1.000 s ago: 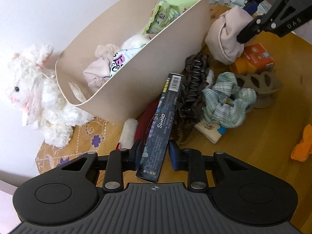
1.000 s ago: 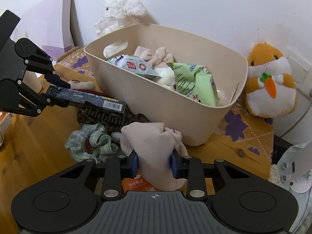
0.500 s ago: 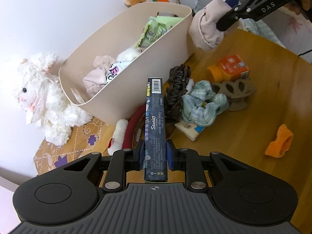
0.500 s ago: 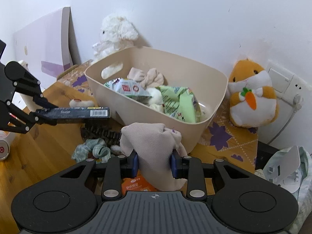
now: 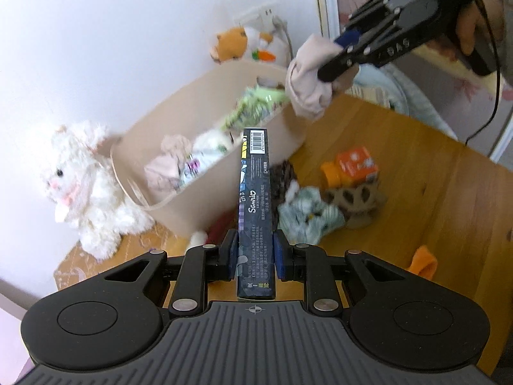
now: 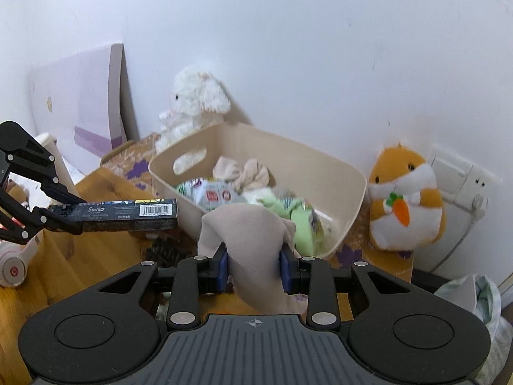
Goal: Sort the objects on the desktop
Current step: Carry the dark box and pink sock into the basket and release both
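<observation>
Your left gripper (image 5: 255,254) was clamped on a dark box (image 5: 255,205), its blue pads pressing both long sides near the lower end. In the left wrist view the box ran straight up the middle of the frame, barcode end uppermost, reaching over the near wall of the beige bin (image 5: 205,173). In the right wrist view the same box (image 6: 128,214) lay level at the left of the frame, held off the table, its barcode end close to the bin's (image 6: 346,199) left corner.

Your right gripper (image 6: 255,266) was closed on a beige cloth (image 6: 253,250), which bulged up between the pads and hung below them. In the left wrist view that gripper (image 5: 340,61) came in from the upper right, your hand (image 5: 474,22) behind it, and the cloth (image 5: 309,86) hung above the bin's right end.

The bin already held a green packet (image 6: 298,221), a printed packet (image 6: 214,195) and a crumpled pinkish cloth (image 6: 247,173). A white plush (image 5: 83,186) stood at the left of the bin in the left wrist view, and an orange plush (image 6: 404,199) sat at the right of it in the right wrist view.

On the wooden table (image 5: 433,199), right of the box in the left wrist view, lay a dark hair clip (image 5: 283,176), a checked scrunchie (image 5: 309,218), a brown clip (image 5: 352,199) and an orange carton (image 5: 352,168) clustered together, blurred. A small orange piece (image 5: 423,263) lay apart at the lower right.
</observation>
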Demonstrator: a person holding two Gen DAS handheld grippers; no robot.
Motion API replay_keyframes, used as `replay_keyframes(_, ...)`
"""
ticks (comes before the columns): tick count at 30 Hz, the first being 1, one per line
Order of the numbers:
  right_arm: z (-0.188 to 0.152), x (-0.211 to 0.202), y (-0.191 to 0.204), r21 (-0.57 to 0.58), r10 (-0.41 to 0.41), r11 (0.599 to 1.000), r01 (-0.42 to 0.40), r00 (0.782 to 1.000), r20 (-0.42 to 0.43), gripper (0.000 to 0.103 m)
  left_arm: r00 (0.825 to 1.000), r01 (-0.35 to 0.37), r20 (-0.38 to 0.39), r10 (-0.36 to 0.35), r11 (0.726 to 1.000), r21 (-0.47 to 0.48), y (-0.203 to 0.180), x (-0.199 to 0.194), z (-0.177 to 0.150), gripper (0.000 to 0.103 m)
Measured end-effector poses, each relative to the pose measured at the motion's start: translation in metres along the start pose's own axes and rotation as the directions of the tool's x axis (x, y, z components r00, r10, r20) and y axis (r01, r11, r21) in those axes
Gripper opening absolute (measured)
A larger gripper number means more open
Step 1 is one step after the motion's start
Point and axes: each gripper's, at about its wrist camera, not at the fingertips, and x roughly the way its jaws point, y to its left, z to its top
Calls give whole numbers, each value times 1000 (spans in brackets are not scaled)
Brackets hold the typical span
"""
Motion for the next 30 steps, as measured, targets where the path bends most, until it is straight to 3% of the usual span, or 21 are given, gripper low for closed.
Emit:
replay_keyframes(6, 16, -4, -3, -18, -9, 1000, 10, 999, 41, 29, 997, -34, 67, 39, 997, -65, 22, -1, 23, 23)
replay_keyframes(11, 35, 4, -11, -30, -42, 999, 44, 997, 67, 29, 994, -72, 72, 84, 985, -159, 48, 20, 43, 23)
replay_keyframes(16, 53, 29, -21, -6, -83, 996, 84, 994, 73, 29, 991, -103, 49, 123, 949, -298, 70, 53, 59, 23)
replay_keyframes(23, 54, 75, -28, 74, -128, 989, 125, 992, 24, 29, 969, -228, -11, 247, 878, -420, 83, 103, 78, 23)
replay_keyframes(26, 50, 89, -30, 103, -129, 986, 128, 992, 3, 29, 974, -216, -28, 227, 873, -438, 81, 120, 87, 23)
replay_keyframes(29, 46, 100, -30, 107, -134, 985, 135, 991, -18, 31, 968, -248, -72, 241, 862, -443, 80, 132, 88, 23)
replay_keyframes(30, 45, 103, -30, 107, -137, 985, 139, 990, -24, 38, 964, -263, -86, 252, 854, -448, 79, 136, 87, 23)
